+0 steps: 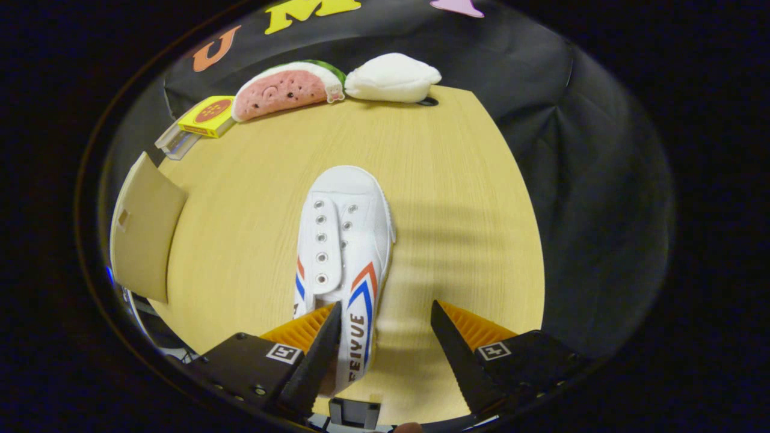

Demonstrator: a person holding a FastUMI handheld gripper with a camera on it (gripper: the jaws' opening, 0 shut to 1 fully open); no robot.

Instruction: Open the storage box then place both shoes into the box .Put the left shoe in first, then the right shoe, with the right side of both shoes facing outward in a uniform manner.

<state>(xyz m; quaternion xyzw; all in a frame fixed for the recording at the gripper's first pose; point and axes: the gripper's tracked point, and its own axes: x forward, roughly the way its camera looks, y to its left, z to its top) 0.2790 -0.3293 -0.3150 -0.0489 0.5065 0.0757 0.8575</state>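
A white canvas shoe (343,240) with red and blue side stripes lies on the wooden table (457,198), toe pointing away from me. Its heel end reaches back between my fingers. My gripper (385,307) is open. The left finger (322,349) lies over the heel opening of the shoe, while the right finger (451,343) stands clear of the shoe's side, with bare table between them. A tan flap (144,231), which looks like part of the storage box, stands at the table's left edge; what lies behind it is hidden.
Along the table's far edge sit a watermelon-slice plush (283,90) and a white plush (394,78). A small yellow box (207,115) rests on a clear case at the far left corner. Black cloth hangs behind and to the right.
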